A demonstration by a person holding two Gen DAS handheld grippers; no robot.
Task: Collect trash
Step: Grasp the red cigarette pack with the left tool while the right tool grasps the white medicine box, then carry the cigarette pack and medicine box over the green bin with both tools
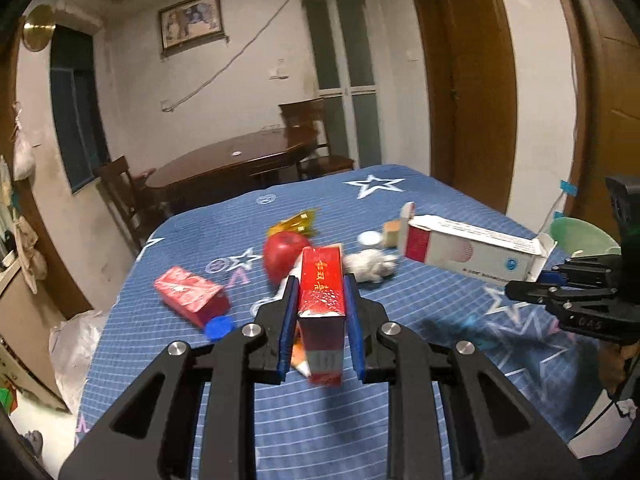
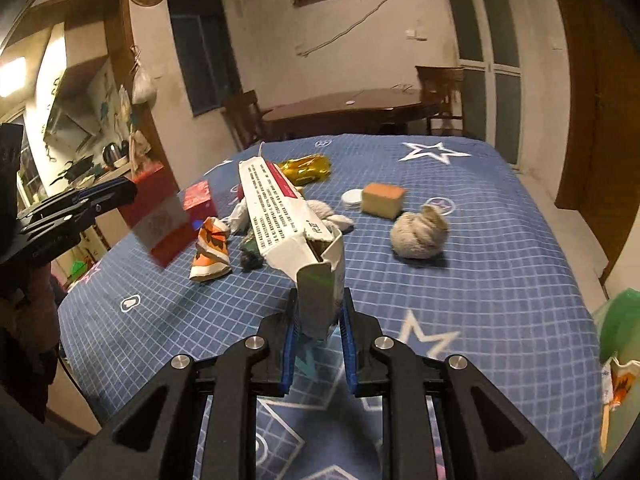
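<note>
My left gripper [image 1: 322,282] is shut on a red box [image 1: 322,292], which stands upright between the blue pads above the blue star-patterned tablecloth [image 1: 420,200]. In the right wrist view this left gripper [image 2: 128,194] and its red box [image 2: 160,216] hang at the left. My right gripper [image 2: 318,304] is shut on the end flap of a long white carton [image 2: 276,208] that points away from me. The left wrist view shows that right gripper [image 1: 516,286] and the white carton [image 1: 472,250] at the right.
On the cloth lie a red apple [image 1: 284,254], another red box [image 1: 190,294], a blue cap [image 1: 219,326], a gold wrapper [image 2: 306,168], an orange wrapper [image 2: 212,250], a tan block [image 2: 382,200], a white lid [image 2: 352,199] and a beige wad [image 2: 420,232]. A green bag [image 2: 620,320] hangs at the right edge.
</note>
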